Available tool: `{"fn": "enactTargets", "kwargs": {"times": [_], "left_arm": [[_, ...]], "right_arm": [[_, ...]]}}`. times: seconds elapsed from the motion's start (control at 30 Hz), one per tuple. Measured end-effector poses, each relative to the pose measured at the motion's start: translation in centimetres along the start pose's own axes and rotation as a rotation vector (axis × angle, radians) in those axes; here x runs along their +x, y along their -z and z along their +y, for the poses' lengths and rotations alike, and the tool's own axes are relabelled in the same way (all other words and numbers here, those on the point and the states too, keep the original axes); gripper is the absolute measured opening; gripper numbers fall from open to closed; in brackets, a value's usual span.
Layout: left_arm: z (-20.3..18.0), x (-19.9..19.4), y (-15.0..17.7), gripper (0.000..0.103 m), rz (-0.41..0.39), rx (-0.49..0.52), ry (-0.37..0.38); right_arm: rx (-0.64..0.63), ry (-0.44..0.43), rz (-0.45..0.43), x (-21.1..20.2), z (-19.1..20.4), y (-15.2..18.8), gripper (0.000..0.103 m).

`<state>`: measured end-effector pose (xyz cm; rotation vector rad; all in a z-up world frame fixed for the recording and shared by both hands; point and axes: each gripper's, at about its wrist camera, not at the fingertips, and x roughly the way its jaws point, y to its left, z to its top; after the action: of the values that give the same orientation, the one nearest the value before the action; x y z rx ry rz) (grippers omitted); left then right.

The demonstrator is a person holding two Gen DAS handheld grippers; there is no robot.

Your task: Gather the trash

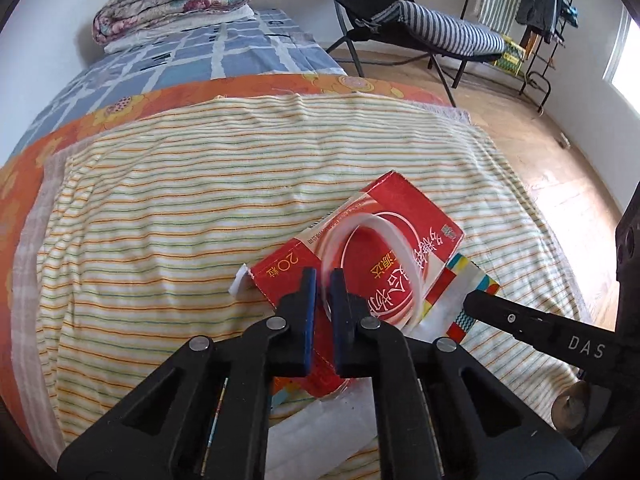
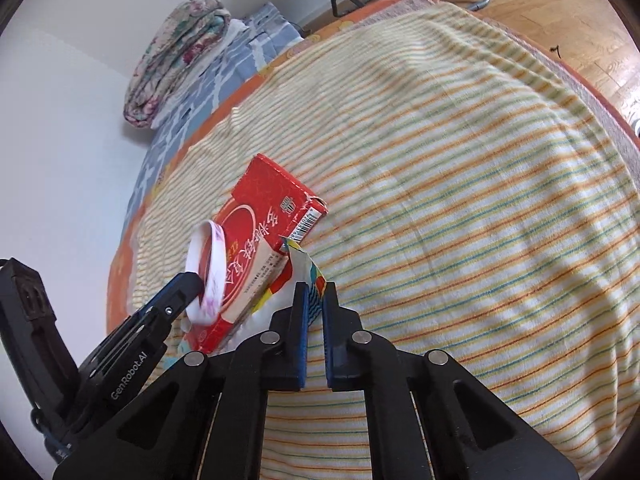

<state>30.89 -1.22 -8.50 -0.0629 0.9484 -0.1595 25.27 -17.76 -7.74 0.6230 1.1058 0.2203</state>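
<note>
A red medicine box [image 1: 360,248] lies on a white plastic bag with coloured print [image 1: 468,292], on the striped blanket of a bed. My left gripper [image 1: 323,280] is shut on a white tape ring [image 1: 384,236] that stands over the box. In the right wrist view the ring [image 2: 208,276] is pinched by the left gripper's fingers [image 2: 176,292] next to the box [image 2: 260,236]. My right gripper [image 2: 314,296] is shut on the edge of the bag [image 2: 308,276], and its finger [image 1: 500,312] shows at the bag in the left wrist view.
The striped blanket [image 1: 200,208] covers the bed. A folded floral quilt [image 1: 172,0] sits at the far end by the wall. A black folding chair with a striped cushion [image 1: 436,28] and a clothes rack [image 1: 540,20] stand on the wooden floor [image 1: 540,152] to the right.
</note>
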Motion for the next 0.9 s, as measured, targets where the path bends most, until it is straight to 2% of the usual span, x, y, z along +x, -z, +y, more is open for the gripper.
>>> {"fn": "enactTargets", "kwargs": {"times": [0.4,0.67,0.9], "left_arm": [[2.7,-3.3,0.0,0.002,-0.049,-0.033,-0.008],[3.7,-7.4,0.5,0.002,-0.097,-0.039,-0.001],[2.7,-11.7,1.9,0.002,-0.136,0.015,-0.012]], "right_arm": [[-0.164,0.006,-0.084,-3.9,3.3,-0.1,0.001],[-0.299,-0.046,-0.169,-9.6,6.6,0.4,0.0],[-0.42,-0.055,-0.223,-14.2,8.8,2.2,0.0]]}}
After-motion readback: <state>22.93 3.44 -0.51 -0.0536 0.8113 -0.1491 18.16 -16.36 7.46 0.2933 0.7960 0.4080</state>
